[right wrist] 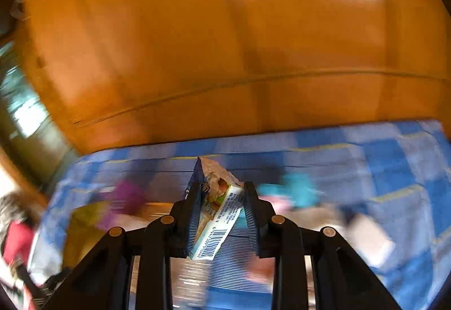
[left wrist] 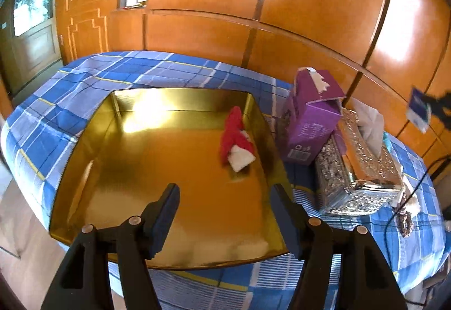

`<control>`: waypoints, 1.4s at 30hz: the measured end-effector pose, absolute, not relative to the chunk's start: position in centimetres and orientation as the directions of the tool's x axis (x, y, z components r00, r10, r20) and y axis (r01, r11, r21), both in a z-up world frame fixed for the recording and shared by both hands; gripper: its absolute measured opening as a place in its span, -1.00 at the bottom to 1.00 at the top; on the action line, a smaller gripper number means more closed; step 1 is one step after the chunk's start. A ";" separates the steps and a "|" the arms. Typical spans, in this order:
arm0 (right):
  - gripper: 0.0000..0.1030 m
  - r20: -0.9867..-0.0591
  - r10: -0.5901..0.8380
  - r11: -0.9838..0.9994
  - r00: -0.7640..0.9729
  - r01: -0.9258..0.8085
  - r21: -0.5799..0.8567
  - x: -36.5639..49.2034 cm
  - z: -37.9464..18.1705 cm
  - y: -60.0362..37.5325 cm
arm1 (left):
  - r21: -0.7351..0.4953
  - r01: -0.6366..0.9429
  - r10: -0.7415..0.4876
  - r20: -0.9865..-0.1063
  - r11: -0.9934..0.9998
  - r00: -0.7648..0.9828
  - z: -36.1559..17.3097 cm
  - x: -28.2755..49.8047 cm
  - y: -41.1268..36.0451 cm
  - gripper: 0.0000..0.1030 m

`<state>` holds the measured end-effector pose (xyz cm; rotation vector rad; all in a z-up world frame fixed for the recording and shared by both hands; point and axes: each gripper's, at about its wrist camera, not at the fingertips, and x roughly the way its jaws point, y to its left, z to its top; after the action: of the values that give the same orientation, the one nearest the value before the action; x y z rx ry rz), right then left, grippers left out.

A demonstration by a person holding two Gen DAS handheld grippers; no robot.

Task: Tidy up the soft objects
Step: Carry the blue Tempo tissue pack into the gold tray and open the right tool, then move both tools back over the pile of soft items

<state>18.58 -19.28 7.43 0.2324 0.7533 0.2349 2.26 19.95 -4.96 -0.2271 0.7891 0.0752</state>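
Your right gripper (right wrist: 219, 214) is clamped on a small printed packet (right wrist: 215, 214), lifted clear above the checked bedspread (right wrist: 394, 163), probably bound for the gold tray (left wrist: 84, 157). Your left gripper (left wrist: 225, 214) hovers with jaws apart over the tray's near edge, where a red-and-white plush (left wrist: 236, 138) lies by its right wall.

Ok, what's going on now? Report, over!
Left hand-held gripper open over gold tray. Right hand-held gripper shut on packet. Red sock in tray. Nothing blocking.
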 end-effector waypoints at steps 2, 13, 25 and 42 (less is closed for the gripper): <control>-0.44 -0.637 0.399 0.916 0.659 -0.256 0.310 19.1 7.6 -14.1 | -0.169 -0.177 0.004 -0.710 0.970 0.704 -4.8 2.0 20.8 0.32; -0.41 -0.813 0.496 0.724 0.306 -0.662 0.193 17.0 -1.1 10.3 | -0.189 -0.281 0.074 -0.694 0.941 0.716 -4.4 0.9 24.9 0.33; 0.22 -0.851 0.387 0.763 0.355 -0.642 0.079 15.9 -5.0 11.6 | -0.187 -0.295 0.078 -0.710 0.937 0.699 -5.4 1.2 25.0 0.33; 0.23 -0.683 0.369 0.864 0.631 -0.503 0.003 9.0 0.3 3.0 | -0.134 -0.204 0.065 -0.663 0.970 0.746 -2.9 0.1 21.0 0.42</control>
<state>9.04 2.97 0.27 -0.1956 0.7345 0.5027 0.10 21.04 -2.92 -0.2034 0.7156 0.1479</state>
